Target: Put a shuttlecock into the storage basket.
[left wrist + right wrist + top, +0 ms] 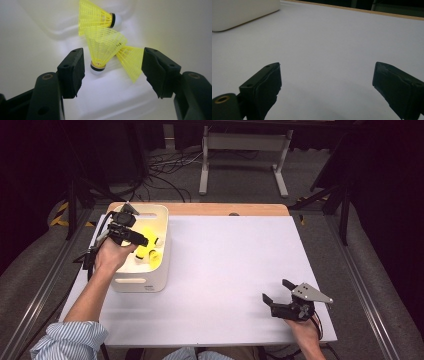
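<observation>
High view puts the left tool (131, 238) down inside the white bin (162, 265) at the far left of the desk (230, 265), with yellow shuttlecocks (148, 251) lying on the bin's floor. Left gripper view shows its jaws spread wide around the middle shuttlecock (103, 50), cork end toward the camera, neither pad touching it. Right tool (280, 291) rests near the desk's near right corner, jaws wide apart with nothing between them.
</observation>
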